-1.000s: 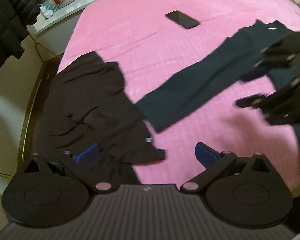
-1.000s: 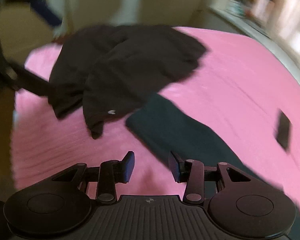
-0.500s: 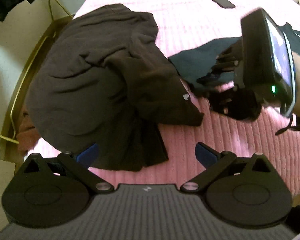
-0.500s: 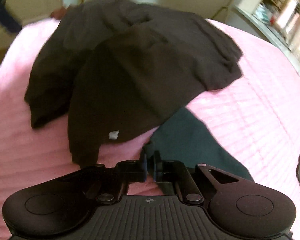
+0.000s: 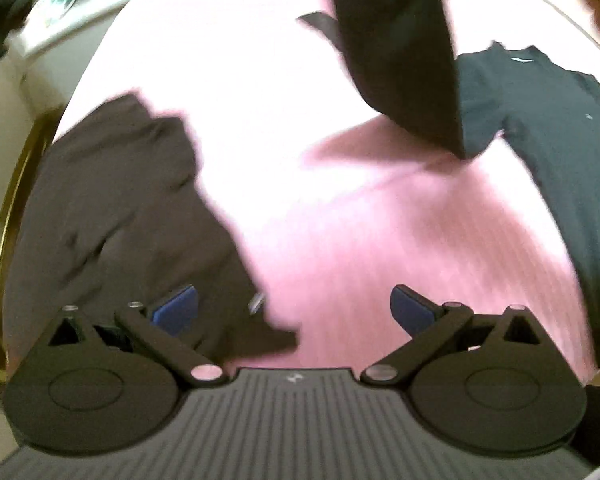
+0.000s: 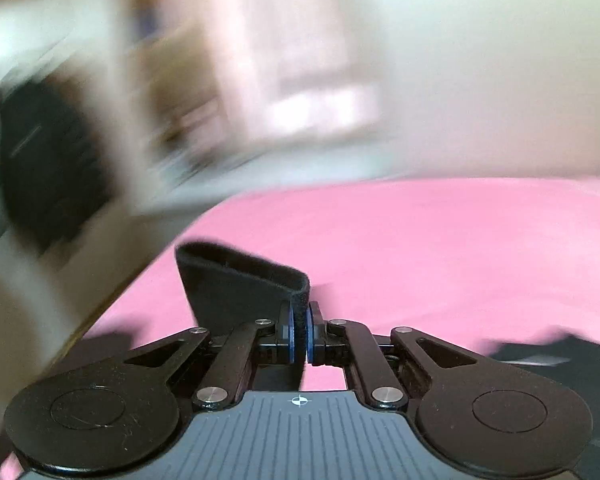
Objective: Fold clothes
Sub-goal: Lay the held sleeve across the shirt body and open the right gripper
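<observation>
We find the right gripper (image 6: pixel 300 338) pinched tight on the cuff end of the dark teal garment (image 6: pixel 236 284), its blue pads (image 6: pixel 289 336) pressing the fabric edge between them. A second ago those jaws stood apart over the pink bedspread (image 6: pixel 440 240) with nothing between them; half a second ago they were already closed at the sleeve tip lying flat. Now the cuff is off the bed, and the right wrist view faces the blurred room instead of the clothes.

In the left wrist view the lifted sleeve (image 5: pixel 404 48) hangs across the upper frame, casting a shadow on the bedspread, while the garment's body (image 5: pixel 548 128) lies flat at the right. The left gripper (image 5: pixel 294 312) is spread wide with nothing between its fingers, as it was in both earlier frames. The dark brown garment (image 5: pixel 112 208) lies heaped at the left, reaching under the left finger (image 5: pixel 176 310). Both views are motion-blurred
</observation>
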### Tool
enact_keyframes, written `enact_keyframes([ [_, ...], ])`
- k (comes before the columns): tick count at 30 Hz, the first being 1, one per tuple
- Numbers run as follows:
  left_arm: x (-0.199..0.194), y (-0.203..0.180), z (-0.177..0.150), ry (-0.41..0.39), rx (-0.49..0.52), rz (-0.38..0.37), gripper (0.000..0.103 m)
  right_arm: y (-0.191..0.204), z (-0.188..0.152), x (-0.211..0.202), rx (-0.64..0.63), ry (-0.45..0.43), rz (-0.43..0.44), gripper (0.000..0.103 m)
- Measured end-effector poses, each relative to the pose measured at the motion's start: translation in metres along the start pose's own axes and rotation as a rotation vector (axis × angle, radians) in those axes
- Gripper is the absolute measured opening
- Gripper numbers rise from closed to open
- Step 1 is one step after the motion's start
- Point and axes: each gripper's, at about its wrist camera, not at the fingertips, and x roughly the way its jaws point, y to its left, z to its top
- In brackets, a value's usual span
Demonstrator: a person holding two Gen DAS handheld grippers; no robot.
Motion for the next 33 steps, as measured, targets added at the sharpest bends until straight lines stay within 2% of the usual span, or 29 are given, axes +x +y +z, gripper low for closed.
enact_keyframes([
  [3, 0.002, -0.038, 0.031, -0.027, 0.062, -0.009, 0.101, -0.139, -0.006, -0.036, 0.231, -0.049, -0.225, 0.004],
  [6, 0.007, -0.096, 0.056, -0.035, 0.091, -0.030, 0.101, -0.258, -0.062, -0.034, 0.386, 0.053, -0.386, 0.004],
  [9, 0.016, -0.155, 0.072, -0.029, 0.115, -0.059, 0.101, -0.338, -0.117, -0.020, 0.480, 0.202, -0.444, 0.004],
  [12, 0.031, -0.217, 0.082, 0.000, 0.170, -0.087, 0.101, -0.373, -0.145, -0.015, 0.535, 0.242, -0.395, 0.004],
  [14, 0.040, -0.255, 0.085, 0.028, 0.217, -0.110, 0.101, -0.375, -0.147, -0.012, 0.553, 0.243, -0.352, 0.004],
  [20, 0.055, -0.330, 0.105, 0.054, 0.353, -0.168, 0.101, -0.365, -0.126, -0.051, 0.512, 0.166, -0.228, 0.004],
  [24, 0.055, -0.360, 0.124, 0.035, 0.400, -0.185, 0.101, -0.390, -0.148, -0.056, 0.554, 0.265, -0.291, 0.005],
  [25, 0.057, -0.366, 0.129, 0.032, 0.411, -0.188, 0.101, -0.396, -0.152, -0.061, 0.578, 0.268, -0.311, 0.010],
  [26, 0.058, -0.370, 0.133, 0.031, 0.424, -0.192, 0.101, -0.403, -0.156, -0.066, 0.602, 0.272, -0.332, 0.037],
  [27, 0.059, -0.376, 0.137, 0.029, 0.436, -0.197, 0.101, -0.409, -0.160, -0.072, 0.625, 0.271, -0.352, 0.072],
  [28, 0.060, -0.382, 0.141, 0.025, 0.449, -0.203, 0.101, -0.415, -0.161, -0.081, 0.636, 0.245, -0.368, 0.082],
  [33, 0.070, -0.416, 0.155, 0.019, 0.522, -0.232, 0.101, -0.464, -0.169, -0.128, 0.725, 0.177, -0.422, 0.084],
])
